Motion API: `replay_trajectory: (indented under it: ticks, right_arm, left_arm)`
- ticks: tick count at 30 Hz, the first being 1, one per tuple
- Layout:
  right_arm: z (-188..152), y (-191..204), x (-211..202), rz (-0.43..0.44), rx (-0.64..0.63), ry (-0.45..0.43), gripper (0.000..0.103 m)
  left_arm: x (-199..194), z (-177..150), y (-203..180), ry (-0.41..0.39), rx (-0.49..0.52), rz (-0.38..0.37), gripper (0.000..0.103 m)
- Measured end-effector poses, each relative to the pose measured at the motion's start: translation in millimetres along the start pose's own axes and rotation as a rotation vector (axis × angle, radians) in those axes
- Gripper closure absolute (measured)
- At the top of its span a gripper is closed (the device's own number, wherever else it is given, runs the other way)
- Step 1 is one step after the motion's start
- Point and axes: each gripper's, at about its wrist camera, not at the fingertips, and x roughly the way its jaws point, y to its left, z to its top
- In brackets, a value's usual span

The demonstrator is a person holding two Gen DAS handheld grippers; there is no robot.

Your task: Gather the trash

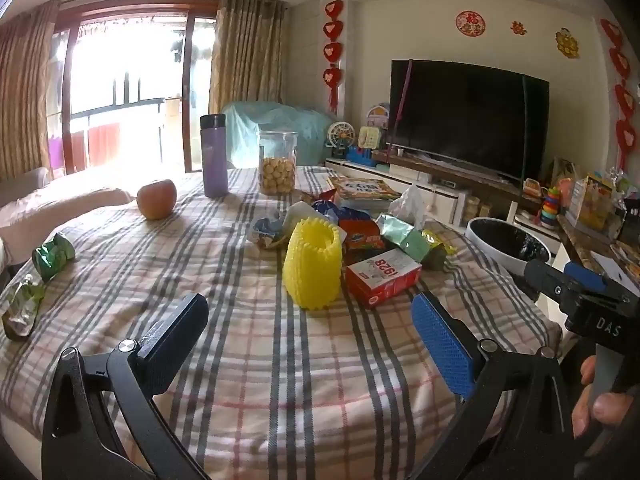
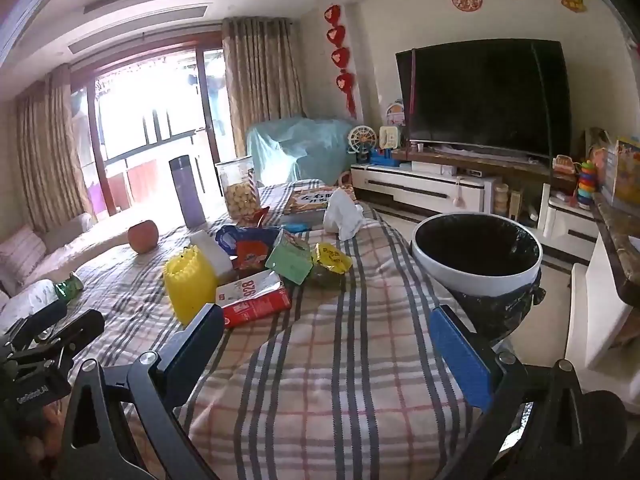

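A plaid-covered table (image 1: 280, 360) is seen, a white bin (image 2: 476, 268) at its right edge. The trash pile (image 1: 360, 240) lies mid-table, well beyond both jaws. The left gripper (image 1: 310, 320) and right gripper (image 2: 326, 334) are spread wide, nothing grasped.

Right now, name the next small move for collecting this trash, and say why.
Probably ease the right gripper forward to the red carton. Both grippers are open and empty, the carton lies nearest its fingers, and the lined bin stands just beyond the table's right edge.
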Motion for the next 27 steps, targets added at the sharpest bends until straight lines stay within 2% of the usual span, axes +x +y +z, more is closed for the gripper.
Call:
replay_trajectory:
  ticks: [27]
  right_arm:
    - [-6.1,2.1,4.3,0.047,0.012,0.021,0.000]
  left_arm:
    - [3.9,-4.4,2.8,0.004,-0.002,-0.006,0.000]
